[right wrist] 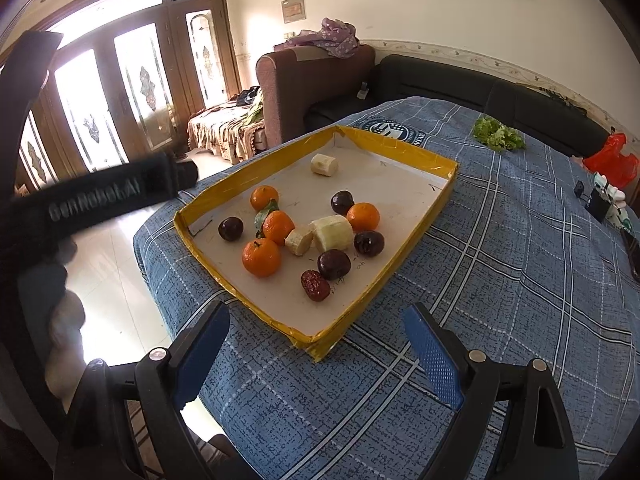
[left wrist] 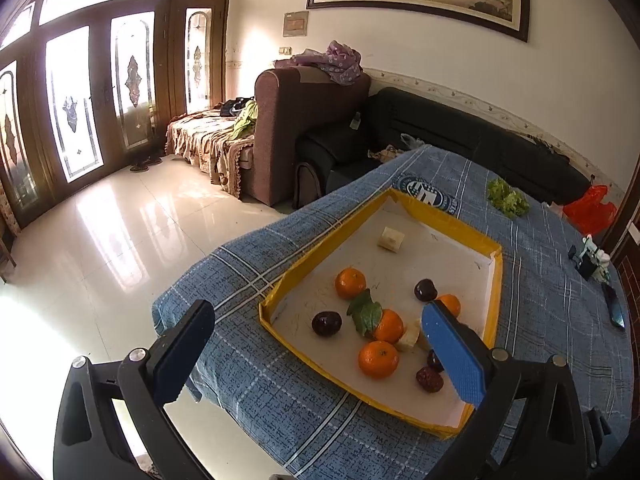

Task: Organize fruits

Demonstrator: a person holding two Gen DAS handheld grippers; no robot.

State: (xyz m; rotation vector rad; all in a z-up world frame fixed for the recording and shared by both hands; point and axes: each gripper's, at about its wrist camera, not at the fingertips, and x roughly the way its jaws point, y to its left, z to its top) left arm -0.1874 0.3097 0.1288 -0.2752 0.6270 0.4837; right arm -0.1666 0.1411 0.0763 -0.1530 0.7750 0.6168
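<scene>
Both grippers, left (left wrist: 320, 352) and right (right wrist: 320, 356), gape empty near the tray's (right wrist: 384, 142) near corner; fruit, perhaps plums (right wrist: 334, 264), inside.

Brown sofa (left wrist: 292, 128), lettuce (right wrist: 498, 134), red bag (right wrist: 610, 160).

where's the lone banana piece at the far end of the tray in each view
Left wrist view: the banana piece lies right of centre, alone near the far corner of the yellow tray, beyond the oranges.
Right wrist view: the banana piece sits at centre, upper half, near the tray's far wall.
Shared landmark: the green lettuce on the blue cloth, beyond the tray to the right.
</scene>
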